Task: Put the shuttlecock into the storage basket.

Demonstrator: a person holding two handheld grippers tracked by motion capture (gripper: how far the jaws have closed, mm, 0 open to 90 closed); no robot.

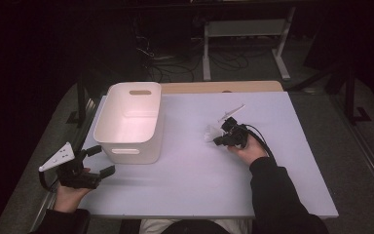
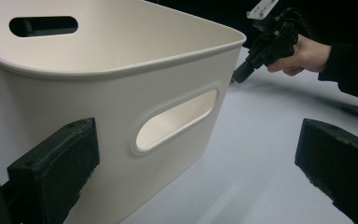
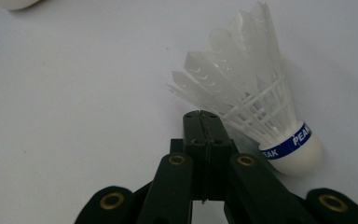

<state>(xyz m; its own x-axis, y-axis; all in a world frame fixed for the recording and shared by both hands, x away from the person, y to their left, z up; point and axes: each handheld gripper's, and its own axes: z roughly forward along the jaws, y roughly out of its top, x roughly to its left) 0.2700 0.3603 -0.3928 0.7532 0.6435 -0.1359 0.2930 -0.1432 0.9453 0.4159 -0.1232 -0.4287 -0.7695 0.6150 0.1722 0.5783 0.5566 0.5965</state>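
High view: fixed overhead cam, faces fwd and down on the table point(image 1: 214, 185). Left gripper view: low, close to the white bin point(image 2: 121, 93), also seen from above point(image 1: 131, 122). Right gripper view: v. close to the shuttlecock point(image 3: 261, 107).

White feather shuttlecock point(image 3: 261, 112), blue band, lying on side; feathers possibly pinched.

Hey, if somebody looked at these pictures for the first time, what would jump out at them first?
Probably the white feathered shuttlecock with a blue band around its cork, lying on the pale table right beside the shut right gripper, whose jaws pinch nothing. Next, the big empty white plastic bin with handle slots at the table's left, with the left gripper open just before it.
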